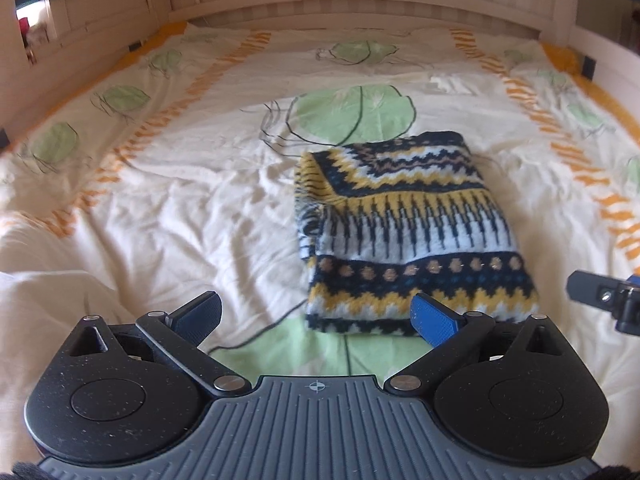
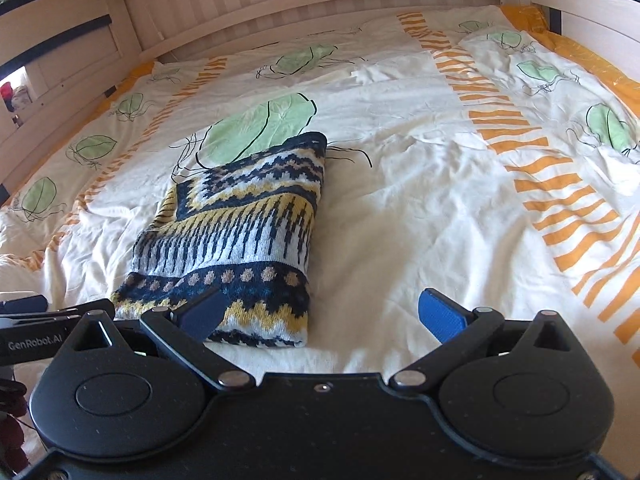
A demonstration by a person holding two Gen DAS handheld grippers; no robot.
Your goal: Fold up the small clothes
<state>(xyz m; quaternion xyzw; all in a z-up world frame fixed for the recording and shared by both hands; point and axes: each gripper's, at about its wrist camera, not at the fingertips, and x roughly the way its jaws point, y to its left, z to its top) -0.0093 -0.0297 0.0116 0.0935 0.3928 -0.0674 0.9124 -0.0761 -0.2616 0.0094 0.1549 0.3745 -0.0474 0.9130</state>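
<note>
Broadly, leaf-print duvet (image 1: 192, 184) with orange stripes, folded sweater (image 1: 404, 224), slatted headboard (image 1: 344, 4).

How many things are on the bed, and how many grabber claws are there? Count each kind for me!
Folded patterned sweater: 1
Leaf-print bed cover under it: 1
Grippers, both open and holding nothing: 2, the left gripper and the right gripper
Total: 4
</note>
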